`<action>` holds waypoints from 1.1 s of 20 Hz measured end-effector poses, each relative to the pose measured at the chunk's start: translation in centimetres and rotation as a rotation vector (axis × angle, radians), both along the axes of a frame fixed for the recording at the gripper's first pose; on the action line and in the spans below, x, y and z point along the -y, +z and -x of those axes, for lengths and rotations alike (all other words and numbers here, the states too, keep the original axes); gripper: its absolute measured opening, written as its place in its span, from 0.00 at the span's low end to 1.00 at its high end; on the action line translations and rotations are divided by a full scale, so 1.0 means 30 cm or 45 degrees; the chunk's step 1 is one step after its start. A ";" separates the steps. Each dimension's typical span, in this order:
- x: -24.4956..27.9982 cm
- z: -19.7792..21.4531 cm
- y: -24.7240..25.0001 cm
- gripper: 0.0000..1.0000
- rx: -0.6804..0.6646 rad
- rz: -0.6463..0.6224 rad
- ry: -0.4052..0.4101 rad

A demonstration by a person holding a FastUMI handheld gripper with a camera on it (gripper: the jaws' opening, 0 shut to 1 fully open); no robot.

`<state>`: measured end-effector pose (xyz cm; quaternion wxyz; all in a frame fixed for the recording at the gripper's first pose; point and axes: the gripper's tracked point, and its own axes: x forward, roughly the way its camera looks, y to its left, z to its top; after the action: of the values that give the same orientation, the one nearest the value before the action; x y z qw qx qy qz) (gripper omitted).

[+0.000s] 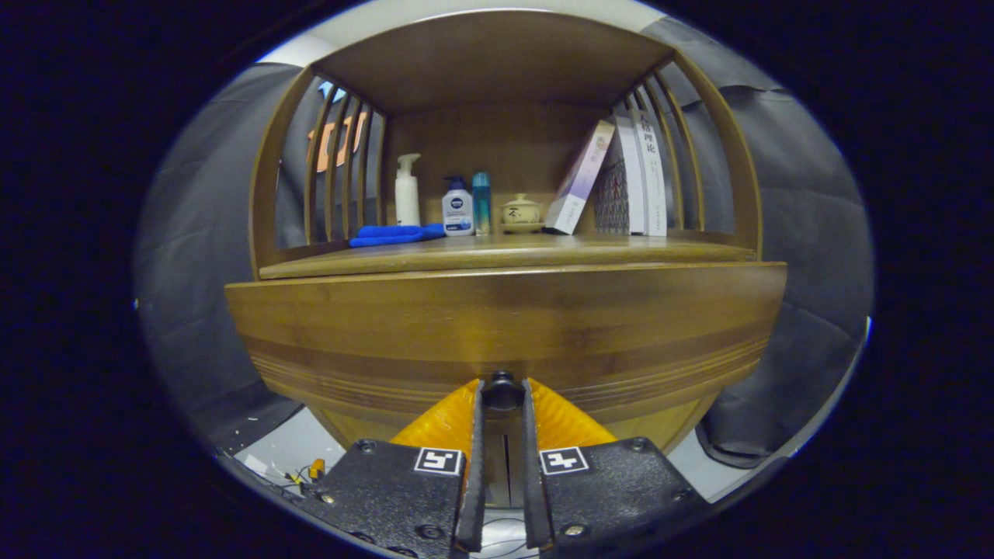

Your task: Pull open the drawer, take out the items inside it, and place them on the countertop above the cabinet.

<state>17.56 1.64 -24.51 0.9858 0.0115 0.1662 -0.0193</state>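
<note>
Drawer [505, 326] front of wooden cabinet, tongs [503, 396] clenched on its dark knob [503, 388]

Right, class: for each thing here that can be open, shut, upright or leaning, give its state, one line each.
drawer: shut or barely open, cannot tell
knob: clamped between both fingers
gripper: shut on knob
pump bottle: upright
books: leaning
lidded cup: lid on
blue cloth: folded flat

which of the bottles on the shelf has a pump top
The tall white bottle, leftmost of the three, behind the blue cloth. The claw is closed on the drawer knob.
</note>
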 end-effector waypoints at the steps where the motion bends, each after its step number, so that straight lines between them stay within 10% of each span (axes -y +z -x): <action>1: -0.002 0.024 0.004 0.23 0.000 -0.007 0.003; 22: -0.003 0.422 0.007 0.23 -0.067 -0.029 0.066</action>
<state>4.91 1.74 -24.30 0.9811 0.0177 0.1925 0.0080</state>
